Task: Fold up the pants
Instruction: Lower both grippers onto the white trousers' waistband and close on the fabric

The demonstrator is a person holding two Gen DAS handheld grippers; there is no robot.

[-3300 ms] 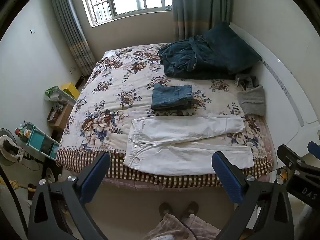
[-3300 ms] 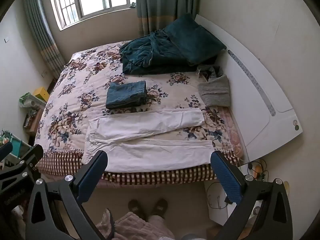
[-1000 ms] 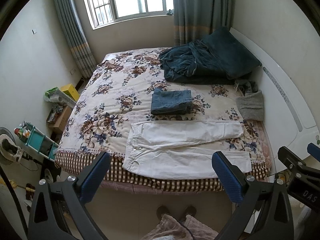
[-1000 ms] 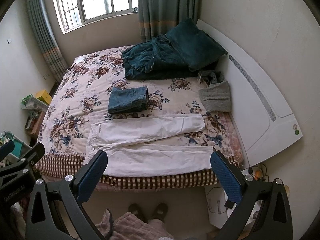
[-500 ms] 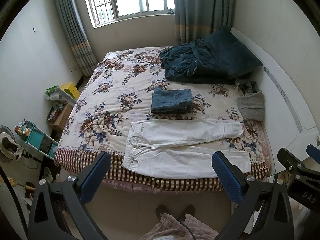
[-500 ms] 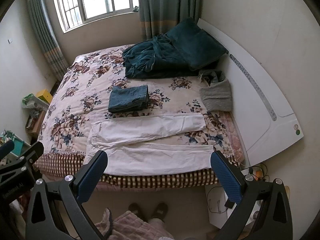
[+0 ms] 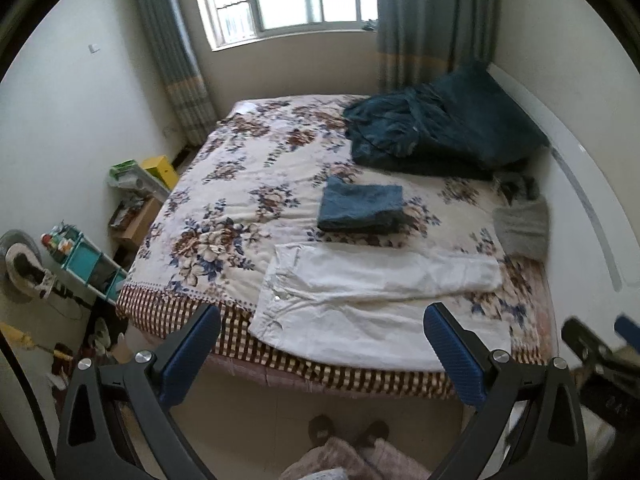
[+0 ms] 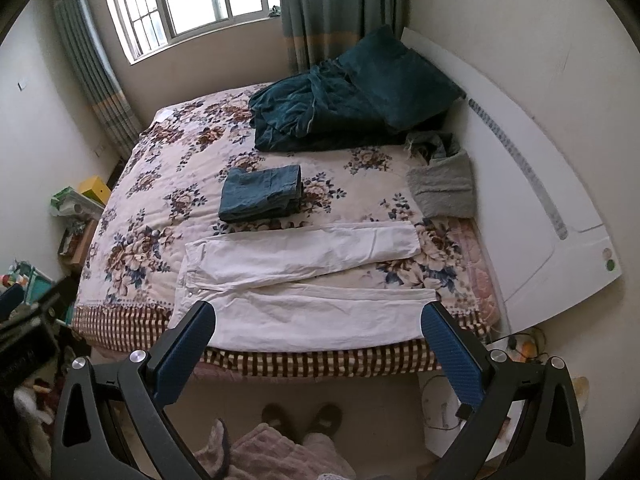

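White pants [image 7: 372, 300] lie flat near the front edge of a floral bed [image 7: 240, 208], waistband to the left, both legs running right; they also show in the right wrist view [image 8: 304, 280]. My left gripper [image 7: 322, 354] is open and empty, held above the floor in front of the bed, apart from the pants. My right gripper [image 8: 318, 350] is open and empty at about the same distance. Each gripper's frame shows at the edge of the other's view.
Folded blue jeans [image 8: 260, 192] lie behind the pants. A dark teal blanket and pillow [image 8: 344, 100] lie near the white headboard [image 8: 532, 184], with a grey cloth [image 8: 444, 184]. Shelves and clutter [image 7: 80, 256] stand left of the bed. The person's feet [image 8: 300, 420] are below.
Both grippers have moved a little closer to the bed and tilted, the left view turning left. The pants have not moved.
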